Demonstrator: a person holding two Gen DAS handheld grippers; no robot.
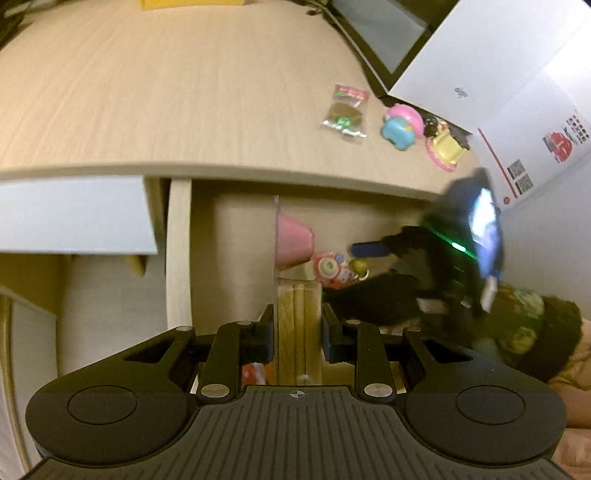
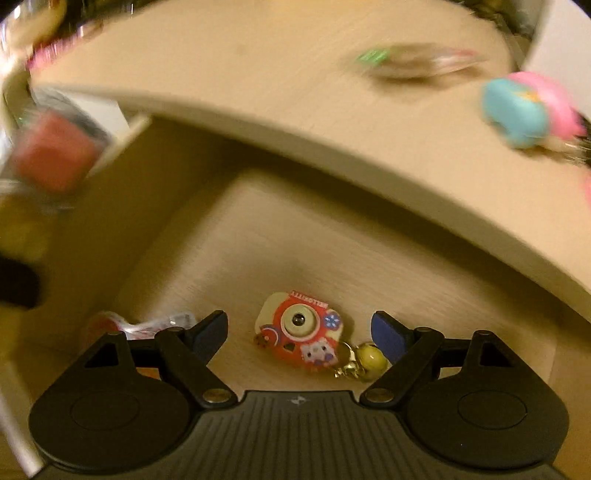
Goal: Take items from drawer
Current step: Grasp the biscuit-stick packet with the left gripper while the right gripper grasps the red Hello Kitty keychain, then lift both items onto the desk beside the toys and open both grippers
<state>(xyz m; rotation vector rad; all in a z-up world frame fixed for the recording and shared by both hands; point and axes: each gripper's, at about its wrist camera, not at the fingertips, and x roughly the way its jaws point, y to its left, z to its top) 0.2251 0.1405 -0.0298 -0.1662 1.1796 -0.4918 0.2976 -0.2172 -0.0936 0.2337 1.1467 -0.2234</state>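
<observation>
In the left wrist view my left gripper (image 1: 298,332) is shut on a wooden block (image 1: 298,314) that carries a clear pane and a pink cup-shaped piece (image 1: 293,240), held above the open drawer (image 1: 236,221). In the right wrist view the same item is a blurred shape (image 2: 51,151) at the left. My right gripper (image 2: 299,328) points down into the drawer (image 2: 258,229) with its jaws open. A red toy camera keychain (image 2: 301,332) with a yellow bell (image 2: 371,356) lies on the drawer floor between its fingers, untouched. The left wrist view also shows the right gripper (image 1: 347,271) over that keychain (image 1: 328,271).
On the desk top (image 1: 147,92) lie a snack packet (image 1: 346,110), a pink-and-blue toy (image 1: 400,125) and a yellow-and-pink toy (image 1: 445,147). A dark screen (image 1: 388,33) and a white box (image 1: 480,55) stand behind them. A red wrapped item (image 2: 122,326) lies in the drawer's left part.
</observation>
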